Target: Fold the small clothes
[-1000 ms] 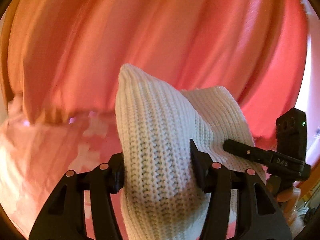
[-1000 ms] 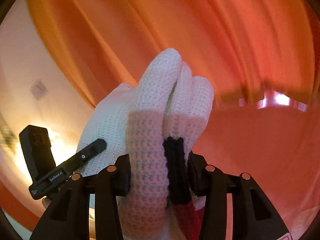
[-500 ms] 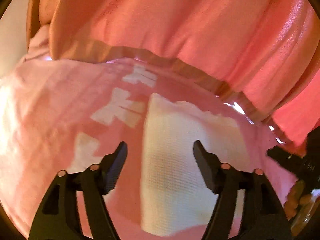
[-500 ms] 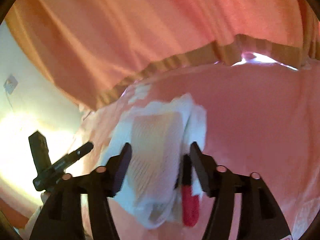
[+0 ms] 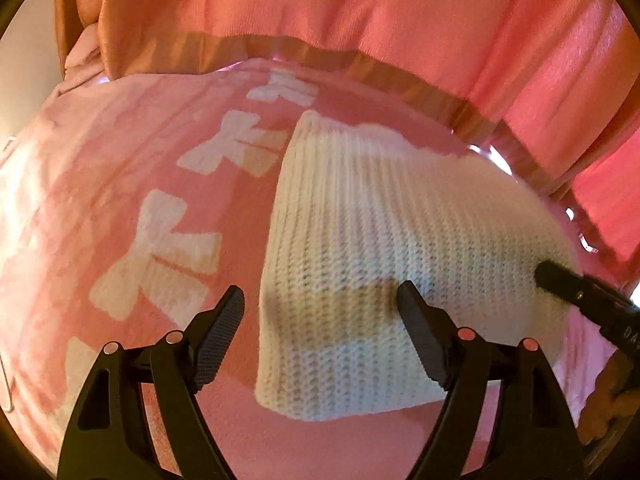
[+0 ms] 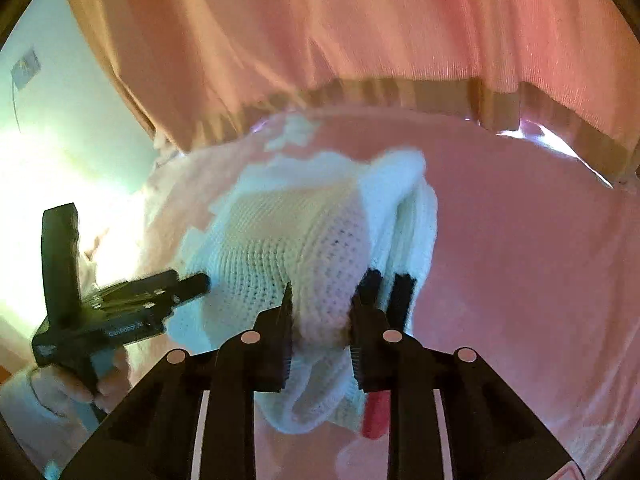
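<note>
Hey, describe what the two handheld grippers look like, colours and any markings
Both are black plastic. The left gripper has angled fingers with ribbed pads and round pinkish rivets. The right gripper looks the same, with white stripes down its body. Each one's side bears pale lettering, too blurred to read fully.

Bedroom: bow-print pink blanket point(image 5: 120, 200), curtains point(image 5: 360, 8)

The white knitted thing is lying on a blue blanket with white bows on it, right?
Not quite. The white knitted garment does lie on a blanket with white bows, but that blanket is pink, not blue. The left wrist view shows it plainly.
</note>
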The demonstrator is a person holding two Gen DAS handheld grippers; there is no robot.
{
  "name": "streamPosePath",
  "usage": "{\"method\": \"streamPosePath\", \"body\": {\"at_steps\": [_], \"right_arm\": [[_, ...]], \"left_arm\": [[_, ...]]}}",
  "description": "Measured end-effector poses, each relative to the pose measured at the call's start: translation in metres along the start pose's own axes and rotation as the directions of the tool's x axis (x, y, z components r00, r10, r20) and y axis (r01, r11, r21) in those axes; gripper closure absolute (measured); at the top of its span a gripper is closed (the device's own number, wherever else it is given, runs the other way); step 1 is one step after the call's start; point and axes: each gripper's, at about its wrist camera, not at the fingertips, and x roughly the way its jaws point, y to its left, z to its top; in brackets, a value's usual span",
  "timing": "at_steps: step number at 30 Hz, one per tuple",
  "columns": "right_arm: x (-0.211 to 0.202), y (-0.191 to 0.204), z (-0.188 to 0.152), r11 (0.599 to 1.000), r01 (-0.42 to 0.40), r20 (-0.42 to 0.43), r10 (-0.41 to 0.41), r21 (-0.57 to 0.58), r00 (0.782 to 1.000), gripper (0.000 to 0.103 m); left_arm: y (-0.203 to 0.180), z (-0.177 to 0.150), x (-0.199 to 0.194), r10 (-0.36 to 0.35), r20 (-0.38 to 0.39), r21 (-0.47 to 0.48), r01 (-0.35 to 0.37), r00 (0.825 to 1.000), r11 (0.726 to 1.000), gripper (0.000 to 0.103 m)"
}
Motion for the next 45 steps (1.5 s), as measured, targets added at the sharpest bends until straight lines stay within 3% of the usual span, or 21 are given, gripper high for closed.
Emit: {"method": "streamPosePath", "body": {"at_steps": [2, 5, 7, 10, 13, 15, 20, 23, 24, 25, 28, 30, 32, 35, 36, 38, 41, 45], "right_arm": [[0.034, -0.018, -0.013, 0.997, 0.06, -0.11, -0.056, 0.038, 0.992, 0.079], [0.019, -0.02, -0.006, 0.995, 0.041, -0.085, -0.034, 0.085, 0.996, 0.078], [-0.016, -0.004, -0.001, 0.998, 0.024, -0.003, -0.024, 0.051, 1.0, 0.074], [-0.037, 0.011, -0.007, 1.0, -0.005, 0.027, 0.004, 0.024, 1.0, 0.073], [-0.025, 0.021, -0.018, 0.999, -0.045, -0.046, 0.046, 0.013, 0.998, 0.076], [-0.015, 0.024, -0.026, 1.0, -0.018, -0.093, 0.018, 0.007, 0.996, 0.076], [-0.006, 0.012, -0.042, 0.999, 0.022, -0.12, -0.018, 0.033, 0.993, 0.063], [0.008, 0.006, -0.048, 0.998, -0.014, -0.151, 0.024, 0.069, 0.988, 0.061], [0.013, 0.006, -0.049, 0.996, -0.024, -0.159, 0.036, 0.08, 0.987, 0.069], [0.019, 0.005, -0.05, 0.995, -0.037, -0.162, 0.052, 0.098, 0.985, 0.092], [0.005, 0.008, -0.044, 0.996, -0.027, -0.112, 0.036, 0.081, 0.993, 0.093], [-0.028, 0.017, -0.036, 0.999, -0.028, -0.029, 0.028, 0.023, 0.999, 0.094], [-0.034, 0.011, -0.037, 1.0, 0.005, -0.013, -0.005, 0.005, 1.0, 0.094], [0.022, -0.016, -0.058, 0.995, 0.072, -0.186, -0.058, 0.068, 0.981, 0.091], [0.027, -0.019, -0.06, 0.994, 0.056, -0.167, -0.04, 0.093, 0.985, 0.09], [0.02, -0.012, -0.054, 0.995, 0.061, -0.171, -0.047, 0.075, 0.984, 0.087], [-0.009, -0.006, -0.046, 0.996, 0.014, -0.109, -0.004, 0.085, 0.994, 0.082], [-0.022, -0.005, -0.039, 0.992, -0.05, -0.071, 0.058, 0.119, 0.996, 0.078]], "left_arm": [[-0.003, -0.004, 0.004, 0.024, -0.011, 0.021, -0.024, 1.0, 0.999, 0.026], [-0.013, -0.01, -0.008, 0.067, 0.016, 0.059, -0.068, 0.998, 0.996, 0.027], [-0.018, -0.015, -0.021, 0.063, 0.043, 0.072, -0.066, 0.997, 0.995, 0.027], [-0.028, -0.026, -0.035, 0.066, 0.072, 0.075, -0.072, 0.995, 0.995, 0.027], [-0.039, -0.035, -0.039, 0.072, 0.082, 0.102, -0.08, 0.994, 0.992, 0.027], [-0.044, -0.039, -0.039, 0.089, 0.092, 0.128, -0.1, 0.992, 0.987, 0.027], [-0.045, -0.041, -0.036, 0.102, 0.087, 0.141, -0.114, 0.991, 0.983, 0.027], [-0.044, -0.04, -0.033, 0.105, 0.08, 0.136, -0.115, 0.991, 0.984, 0.027], [-0.044, -0.04, -0.033, 0.106, 0.081, 0.138, -0.116, 0.991, 0.984, 0.027], [-0.045, -0.04, -0.033, 0.113, 0.084, 0.137, -0.124, 0.99, 0.983, 0.027], [-0.039, -0.04, -0.035, 0.121, 0.078, 0.131, -0.131, 0.99, 0.983, 0.027], [-0.031, -0.039, -0.039, 0.117, 0.075, 0.111, -0.125, 0.99, 0.986, 0.027], [-0.019, -0.039, -0.038, 0.143, 0.072, 0.093, -0.15, 0.987, 0.984, 0.027], [-0.002, -0.043, -0.018, 0.229, 0.007, 0.099, -0.228, 0.973, 0.969, 0.027], [0.003, -0.045, -0.011, 0.241, -0.025, 0.098, -0.237, 0.97, 0.966, 0.027], [0.009, -0.048, -0.005, 0.236, -0.057, 0.083, -0.231, 0.97, 0.969, 0.026], [0.005, -0.048, -0.019, 0.22, -0.019, 0.112, -0.216, 0.975, 0.97, 0.027], [-0.005, -0.056, -0.024, 0.139, -0.063, 0.195, -0.125, 0.988, 0.973, 0.027]]}}
